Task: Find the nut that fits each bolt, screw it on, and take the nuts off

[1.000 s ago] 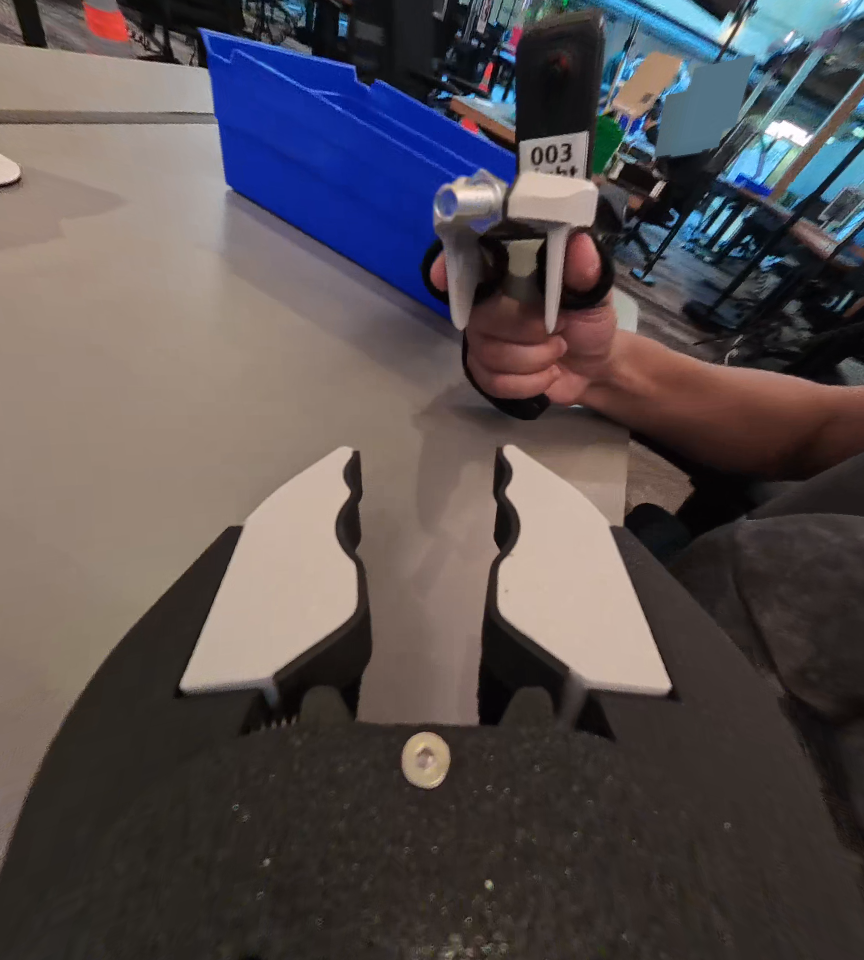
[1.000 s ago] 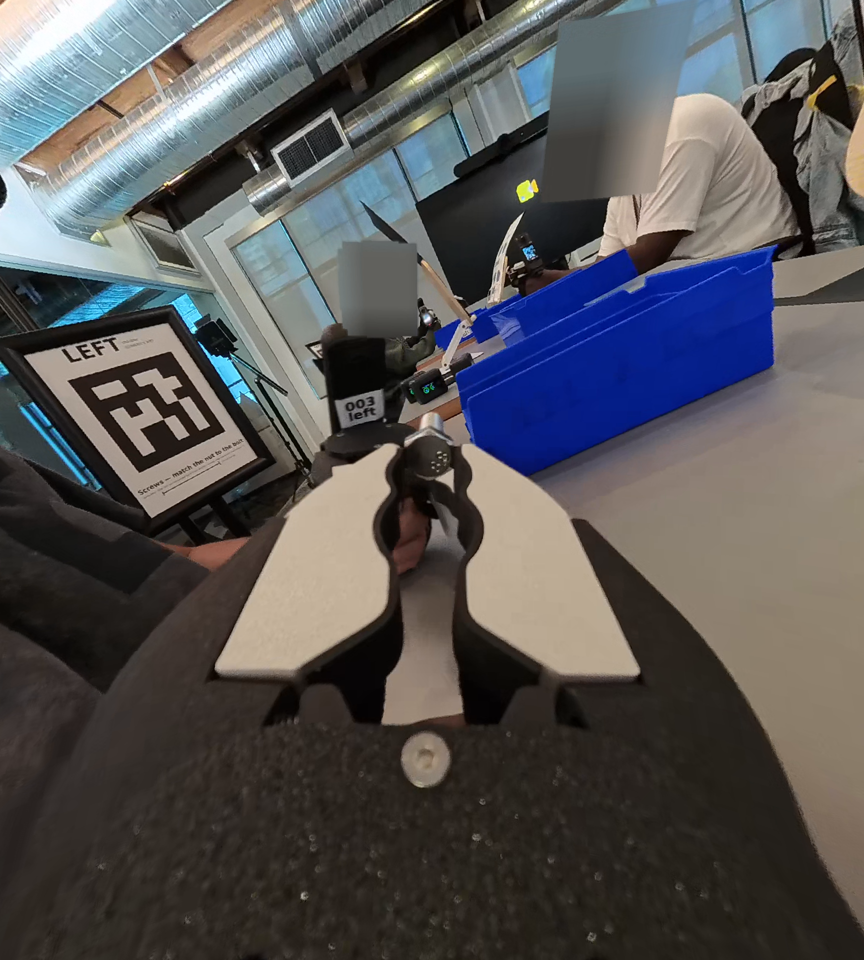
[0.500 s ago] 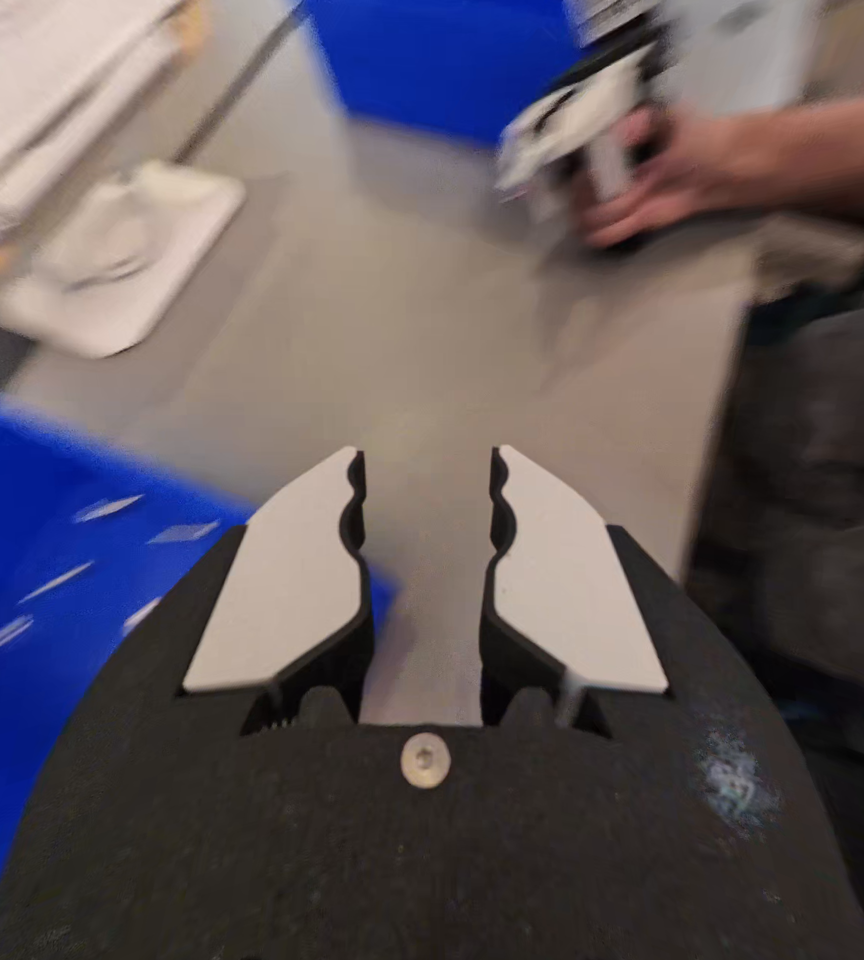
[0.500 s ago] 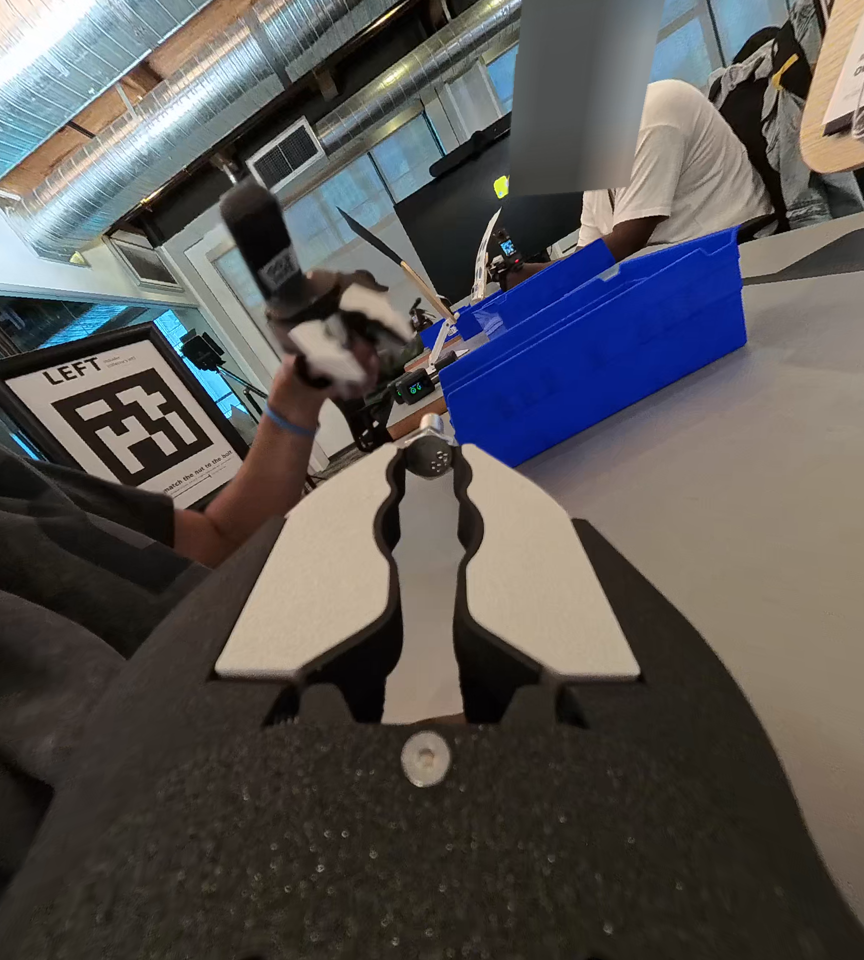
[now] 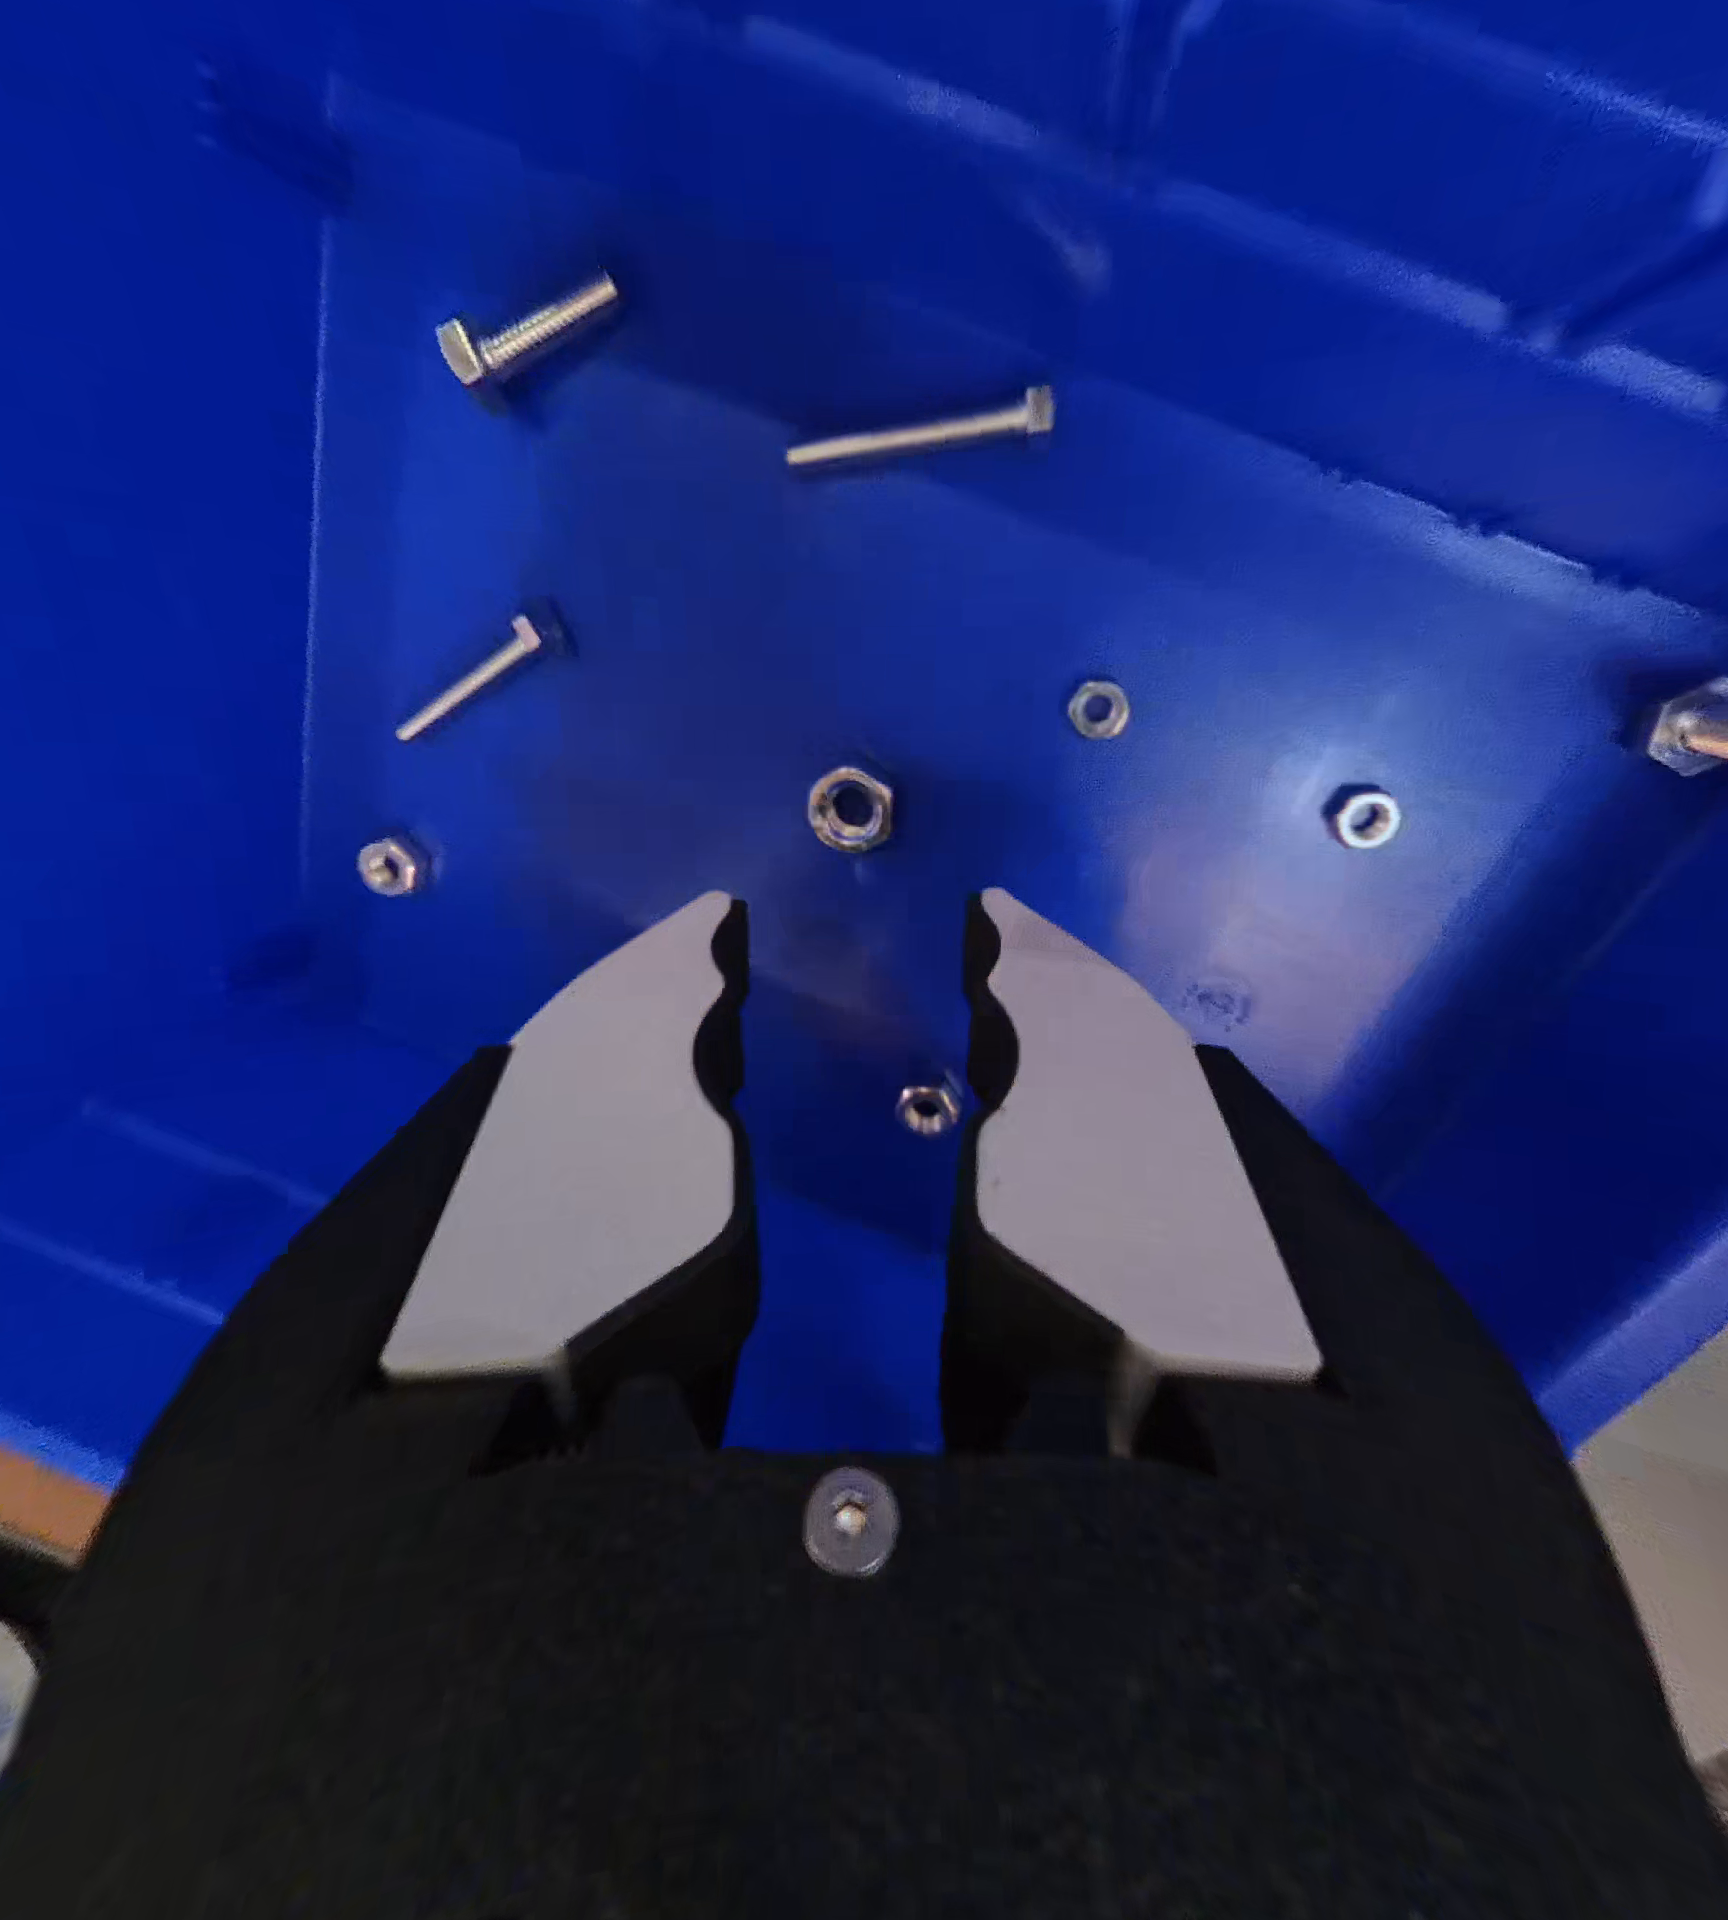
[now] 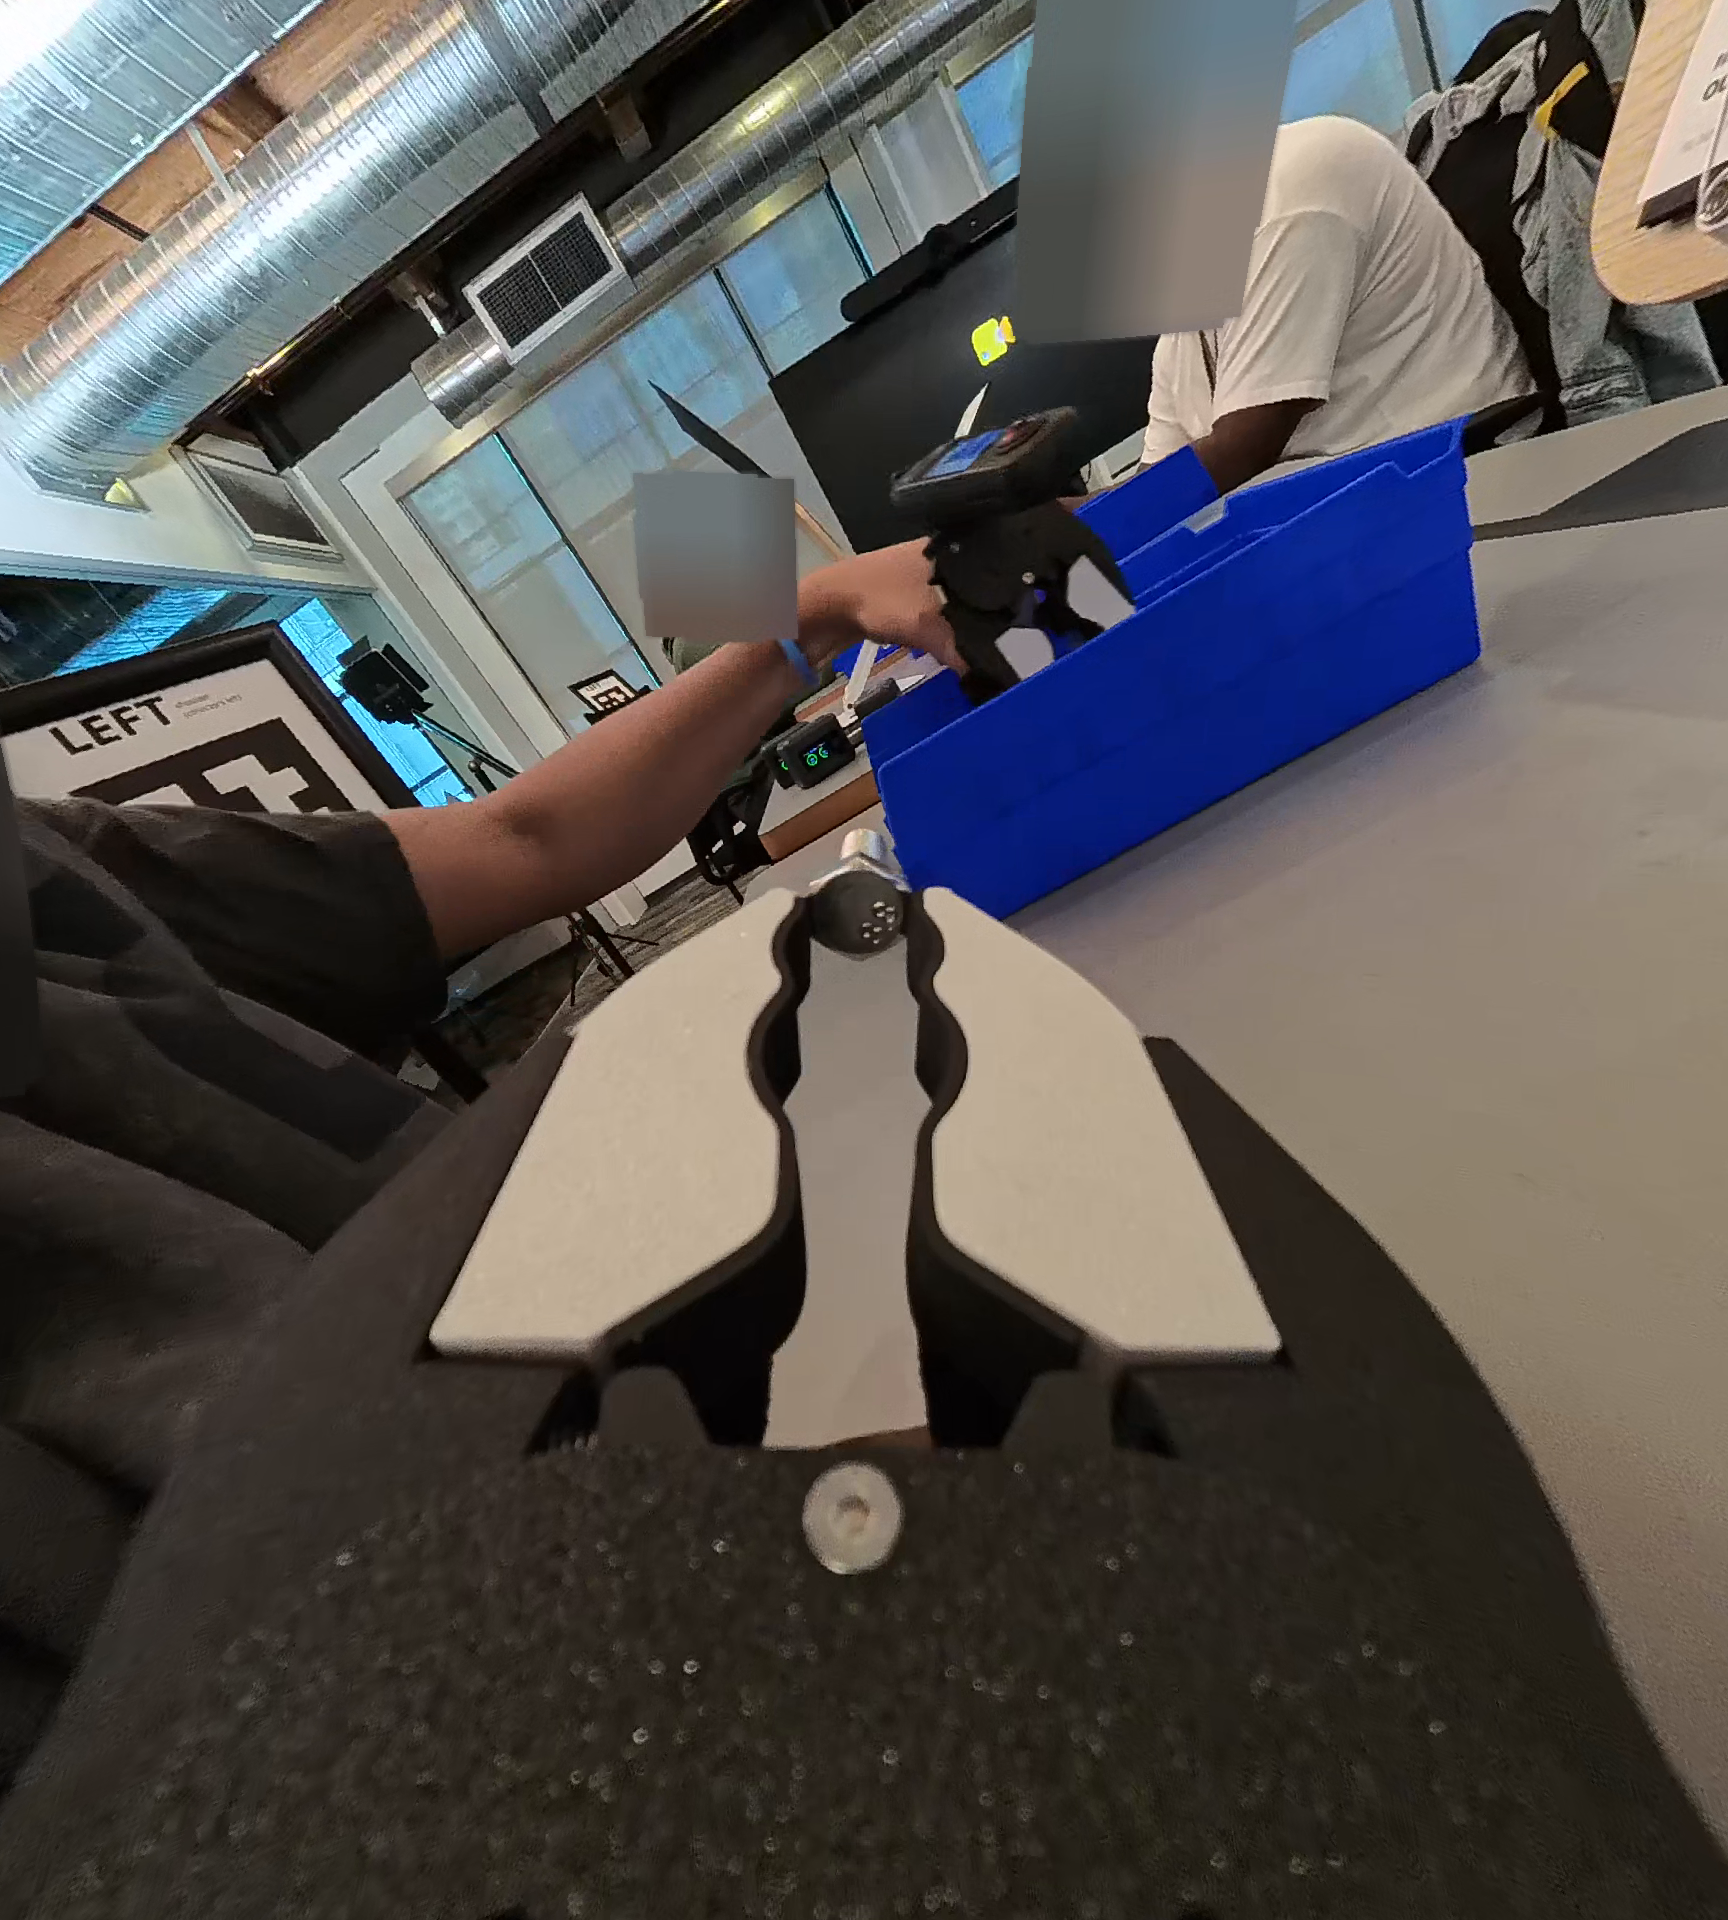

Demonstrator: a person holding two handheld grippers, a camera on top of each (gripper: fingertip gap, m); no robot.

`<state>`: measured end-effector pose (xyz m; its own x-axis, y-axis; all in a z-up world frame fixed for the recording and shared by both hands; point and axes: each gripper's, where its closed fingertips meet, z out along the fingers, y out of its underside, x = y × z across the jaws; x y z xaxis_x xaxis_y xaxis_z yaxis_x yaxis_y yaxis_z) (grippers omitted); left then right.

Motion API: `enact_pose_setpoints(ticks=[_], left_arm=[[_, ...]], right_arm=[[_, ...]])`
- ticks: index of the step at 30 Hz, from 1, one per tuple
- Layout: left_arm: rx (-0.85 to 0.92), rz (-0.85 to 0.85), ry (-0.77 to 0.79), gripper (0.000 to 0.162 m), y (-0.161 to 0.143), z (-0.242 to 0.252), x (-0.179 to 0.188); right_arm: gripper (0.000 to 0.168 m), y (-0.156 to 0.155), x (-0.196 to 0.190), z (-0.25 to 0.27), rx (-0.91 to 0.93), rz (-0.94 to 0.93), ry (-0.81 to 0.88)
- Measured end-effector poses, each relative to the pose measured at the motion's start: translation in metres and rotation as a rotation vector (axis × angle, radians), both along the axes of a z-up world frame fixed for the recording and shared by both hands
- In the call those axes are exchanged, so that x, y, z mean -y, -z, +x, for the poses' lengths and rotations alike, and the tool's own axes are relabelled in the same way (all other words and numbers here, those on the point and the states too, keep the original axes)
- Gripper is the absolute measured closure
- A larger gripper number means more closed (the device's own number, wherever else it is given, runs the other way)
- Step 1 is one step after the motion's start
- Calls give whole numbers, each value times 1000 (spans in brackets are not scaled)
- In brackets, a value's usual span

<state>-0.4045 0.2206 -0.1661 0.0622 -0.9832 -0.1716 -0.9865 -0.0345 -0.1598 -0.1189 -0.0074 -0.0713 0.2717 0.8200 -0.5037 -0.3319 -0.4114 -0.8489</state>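
My left gripper (image 5: 855, 909) hangs agape inside the smooth blue plastic bin (image 5: 164, 623), a hexagonal steel nut (image 5: 849, 809) just beyond its fingertips. My right gripper (image 6: 858, 906) clamps a steel bolt (image 6: 862, 914) by its head.

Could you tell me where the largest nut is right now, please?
In the left wrist view, the largest nut lies on the blue bin floor, just beyond the open left gripper fingertips.

- Left gripper (image 5: 855, 914) is hanging inside the bin (image 5: 164, 520), over its floor.
- Large nut (image 5: 849, 809) is lying just ahead of its tips; small nut (image 5: 927, 1108) is sitting between the fingers.
- Three bolts are lying farther back: (image 5: 525, 330), (image 5: 922, 428), (image 5: 473, 675).
- Bin is sitting on the table (image 6: 1462, 987), ahead of the right gripper (image 6: 858, 914), which is holding a bolt (image 6: 860, 914).
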Motion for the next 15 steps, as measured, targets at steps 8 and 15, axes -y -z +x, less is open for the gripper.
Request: enact_pose_setpoints(ticks=[8, 15], left_arm=[[-78, -85, 17, 121, 16, 8, -10], [-103, -81, 32, 145, 22, 14, -8]], right_arm=[[150, 4, 2, -9, 11, -7, -42], [151, 4, 2, -10, 7, -9, -58]])
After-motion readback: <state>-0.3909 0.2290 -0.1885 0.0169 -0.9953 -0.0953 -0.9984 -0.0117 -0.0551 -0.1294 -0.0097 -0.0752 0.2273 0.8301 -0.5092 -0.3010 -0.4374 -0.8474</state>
